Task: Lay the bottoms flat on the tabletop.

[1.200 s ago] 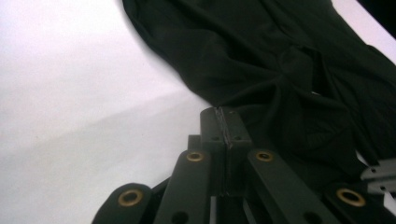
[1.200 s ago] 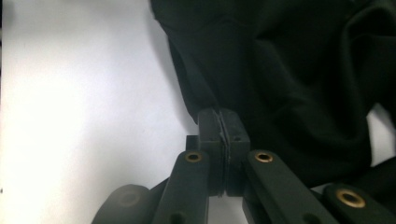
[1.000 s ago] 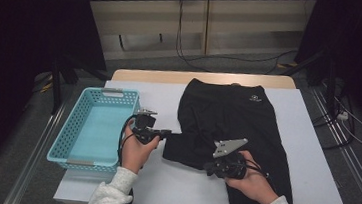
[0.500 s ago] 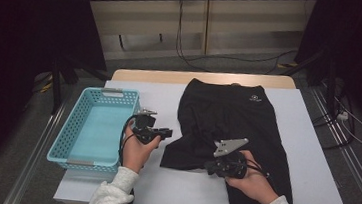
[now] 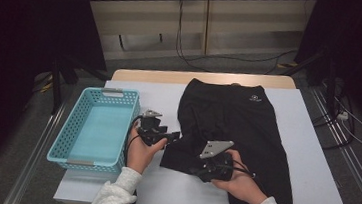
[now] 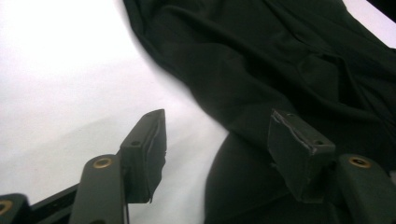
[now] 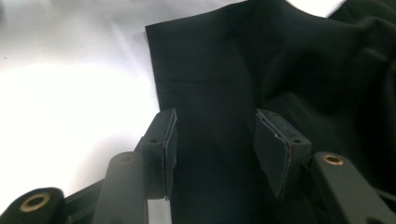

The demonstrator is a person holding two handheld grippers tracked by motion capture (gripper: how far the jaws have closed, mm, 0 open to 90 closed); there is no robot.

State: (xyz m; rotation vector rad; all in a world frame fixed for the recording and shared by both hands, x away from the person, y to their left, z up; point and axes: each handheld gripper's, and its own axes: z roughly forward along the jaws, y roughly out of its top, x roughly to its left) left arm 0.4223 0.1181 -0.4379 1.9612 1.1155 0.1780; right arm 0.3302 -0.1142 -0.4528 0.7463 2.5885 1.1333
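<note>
Shorts (image 7: 210, 154) btwn open R gripper (image 7: 212, 135) jaws

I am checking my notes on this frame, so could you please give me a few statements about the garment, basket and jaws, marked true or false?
1. The black garment lies on the table. True.
2. The blue basket holds folded clothes. False: it is empty.
3. The left gripper has its jaws open at the garment's edge. True.
4. The right gripper is clamped on cloth. False: its jaws stand open over the garment.
5. The basket sits right of the garment. False: left.
</note>
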